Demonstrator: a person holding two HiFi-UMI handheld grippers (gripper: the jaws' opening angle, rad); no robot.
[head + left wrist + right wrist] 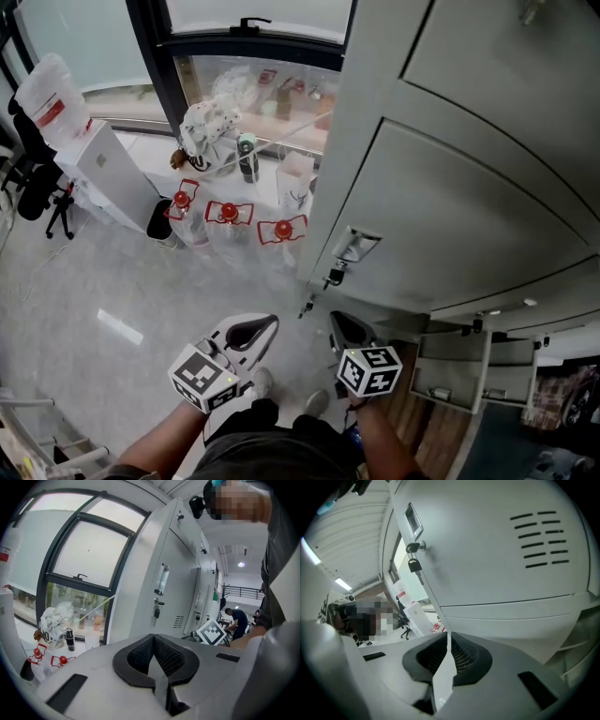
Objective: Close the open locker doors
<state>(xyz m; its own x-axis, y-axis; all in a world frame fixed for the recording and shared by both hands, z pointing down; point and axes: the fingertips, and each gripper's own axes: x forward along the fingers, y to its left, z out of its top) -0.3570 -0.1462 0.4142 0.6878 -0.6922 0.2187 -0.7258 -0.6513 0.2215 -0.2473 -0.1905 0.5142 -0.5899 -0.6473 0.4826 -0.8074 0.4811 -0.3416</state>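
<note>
I held two grippers low in front of the grey lockers, one in each hand; the left gripper had its fingers pressed together with nothing between them, the black pads meeting at the tip; the right gripper was likewise closed on nothing, just beside the locker front; each carried one marker cube, two in all, the left cube and the right cube both nearest my body. Directly ahead of the right gripper stood one closed door with two columns of vent slots, and one key hung from its lock. One open door stood swung out low in the bank, to the right of my right hand and apart from both grippers. On the pale floor to the left, near the window, I counted three red-capped bottles in a row; behind them stood one dark bottle and one white bag. My two shoes showed between the grippers.
</note>
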